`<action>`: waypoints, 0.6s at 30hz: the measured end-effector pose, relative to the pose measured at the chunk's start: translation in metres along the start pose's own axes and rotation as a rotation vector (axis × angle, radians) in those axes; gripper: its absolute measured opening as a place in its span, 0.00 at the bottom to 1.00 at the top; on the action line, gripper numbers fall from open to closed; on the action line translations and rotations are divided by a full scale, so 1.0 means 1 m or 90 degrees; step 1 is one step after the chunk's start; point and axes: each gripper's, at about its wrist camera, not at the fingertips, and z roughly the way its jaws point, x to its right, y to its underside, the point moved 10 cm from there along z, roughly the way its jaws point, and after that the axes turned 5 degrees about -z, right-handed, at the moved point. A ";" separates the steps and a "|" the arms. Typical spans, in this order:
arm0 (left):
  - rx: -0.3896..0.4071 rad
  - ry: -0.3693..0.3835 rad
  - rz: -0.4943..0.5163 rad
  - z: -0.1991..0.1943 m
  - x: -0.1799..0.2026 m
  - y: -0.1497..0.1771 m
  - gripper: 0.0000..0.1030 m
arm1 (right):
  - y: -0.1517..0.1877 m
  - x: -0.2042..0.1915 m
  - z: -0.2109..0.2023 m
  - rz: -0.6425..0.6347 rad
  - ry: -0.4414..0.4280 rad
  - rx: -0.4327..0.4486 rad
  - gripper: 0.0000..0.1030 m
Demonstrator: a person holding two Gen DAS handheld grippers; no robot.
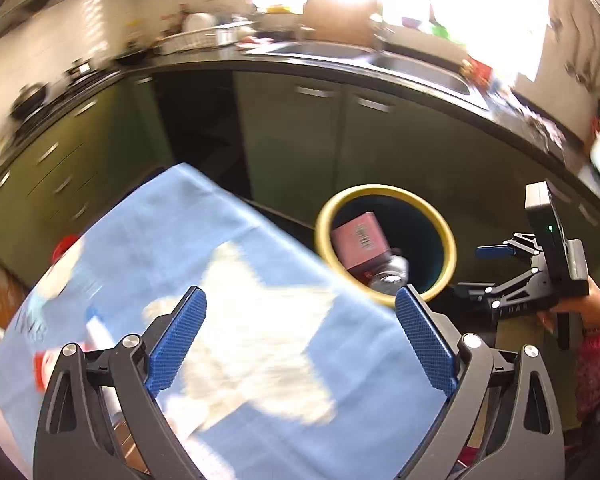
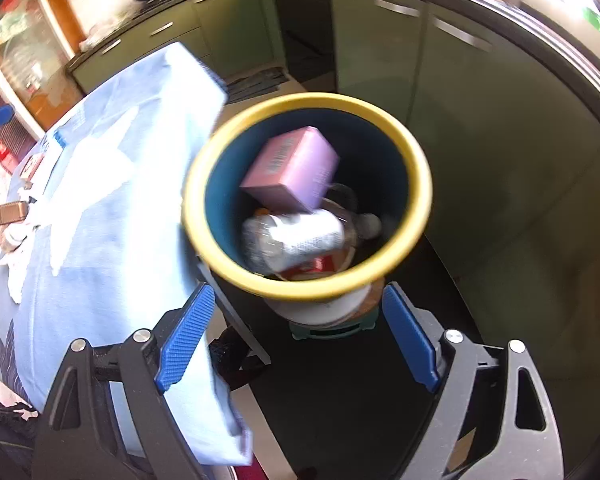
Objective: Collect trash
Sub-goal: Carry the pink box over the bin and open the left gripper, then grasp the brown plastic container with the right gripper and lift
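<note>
Two things show clearly inside the yellow-rimmed bin (image 1: 386,242) in the left wrist view: a pink box (image 1: 360,242) leaning against its dark inner wall and a clear plastic bottle (image 1: 390,276) below it. The left gripper (image 1: 300,336) stands wide with nothing between its blue pads, over a table draped in a light blue cloth (image 1: 204,240) with a pale star pattern. Blurred red and white items (image 1: 66,264) lie at the cloth's left side; what they are I cannot tell. Beyond runs a dark counter (image 1: 260,62) with a steel sink (image 1: 416,68) and dark green cabinets (image 1: 288,136) beneath. At far right, a hand (image 1: 576,308) in a pink patterned sleeve holds the right gripper (image 1: 496,276), open beside the bin.

From the right wrist view, the bin (image 2: 418,184) is seen from nearly overhead, just beside the cloth's (image 2: 112,208) edge. This view adds more contents: the pink box (image 2: 292,168) rests atop the labelled bottle (image 2: 296,238), with something red (image 2: 316,266) underneath. The right gripper (image 2: 296,336) is spread wide and empty, near the bin's rim. A brown object (image 2: 12,212) lies on the cloth at far left. The floor (image 2: 340,380) below is dark.
</note>
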 end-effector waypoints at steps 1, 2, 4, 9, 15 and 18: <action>0.012 -0.012 -0.017 -0.013 -0.019 0.008 0.91 | -0.003 -0.009 0.001 -0.010 -0.003 -0.001 0.79; 0.020 -0.025 -0.028 -0.022 -0.034 0.015 0.91 | -0.008 -0.021 0.003 -0.025 -0.008 -0.002 0.79; 0.046 -0.062 -0.058 -0.046 -0.072 0.028 0.91 | -0.017 -0.047 0.006 -0.057 -0.020 -0.005 0.79; 0.097 -0.135 -0.142 -0.098 -0.155 0.068 0.94 | -0.042 -0.123 0.016 -0.140 -0.061 -0.006 0.79; 0.114 -0.204 -0.213 -0.123 -0.235 0.117 0.95 | -0.068 -0.232 0.015 -0.242 -0.141 0.005 0.79; 0.106 -0.232 -0.224 -0.119 -0.260 0.141 0.95 | -0.075 -0.277 0.013 -0.265 -0.199 0.000 0.79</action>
